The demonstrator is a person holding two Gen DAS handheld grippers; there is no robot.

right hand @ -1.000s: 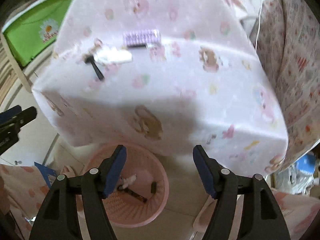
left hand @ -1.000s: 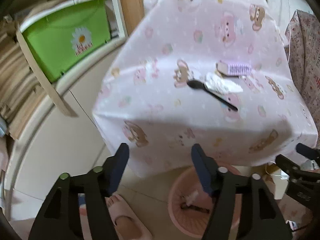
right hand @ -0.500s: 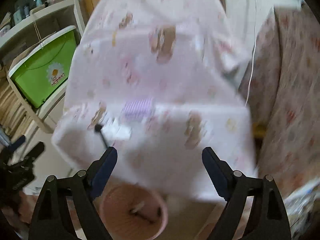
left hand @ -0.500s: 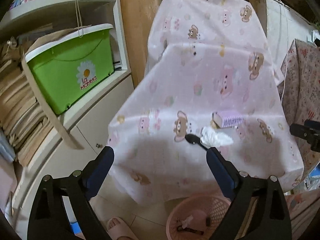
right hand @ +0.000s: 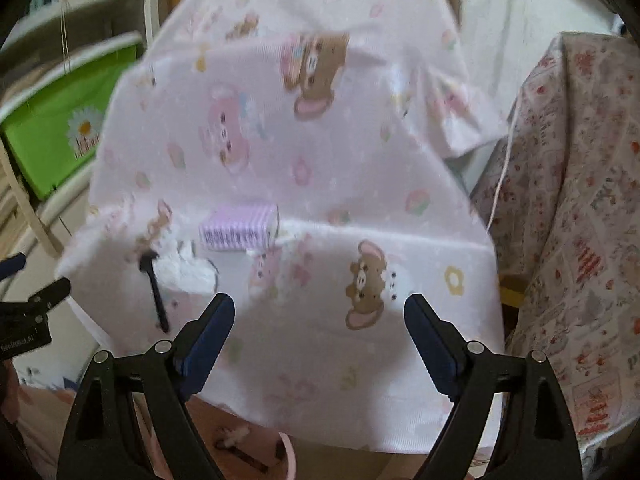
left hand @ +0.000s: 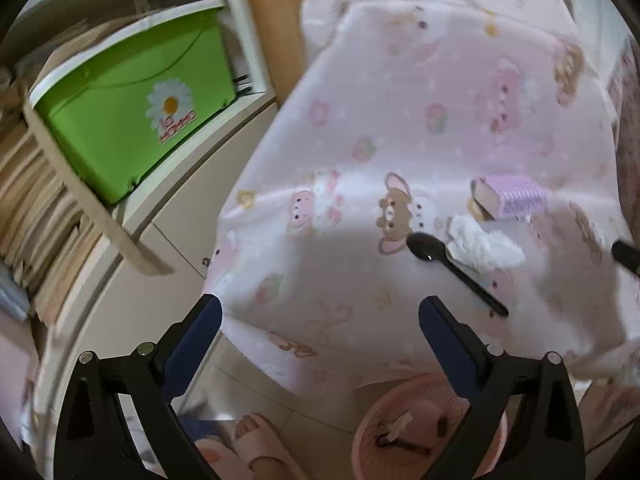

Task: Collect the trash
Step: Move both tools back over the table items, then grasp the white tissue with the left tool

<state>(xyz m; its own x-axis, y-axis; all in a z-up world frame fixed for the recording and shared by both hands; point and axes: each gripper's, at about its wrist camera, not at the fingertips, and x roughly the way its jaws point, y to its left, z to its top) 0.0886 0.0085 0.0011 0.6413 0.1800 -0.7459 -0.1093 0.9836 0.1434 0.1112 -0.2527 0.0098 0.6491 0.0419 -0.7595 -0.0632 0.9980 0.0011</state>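
Lying on the pink bear-print tablecloth (left hand: 400, 120) of the table, ahead and to the right of the left gripper (left hand: 320, 316), are a black plastic spoon (left hand: 452, 268), a crumpled white tissue (left hand: 480, 244) touching its bowl, and a small lilac striped box (left hand: 508, 200) just beyond. The left gripper has just been opening; its jaws stand wide with nothing between them. The right gripper (right hand: 320, 316) also stands wide and empty, those items ahead to its left. Only the left view shows clearly the pink basket (left hand: 400, 408) below the table edge, holding scraps, and a slippered foot (left hand: 256, 440). Only the right view shows the floral cloth (right hand: 580, 200) to the right.
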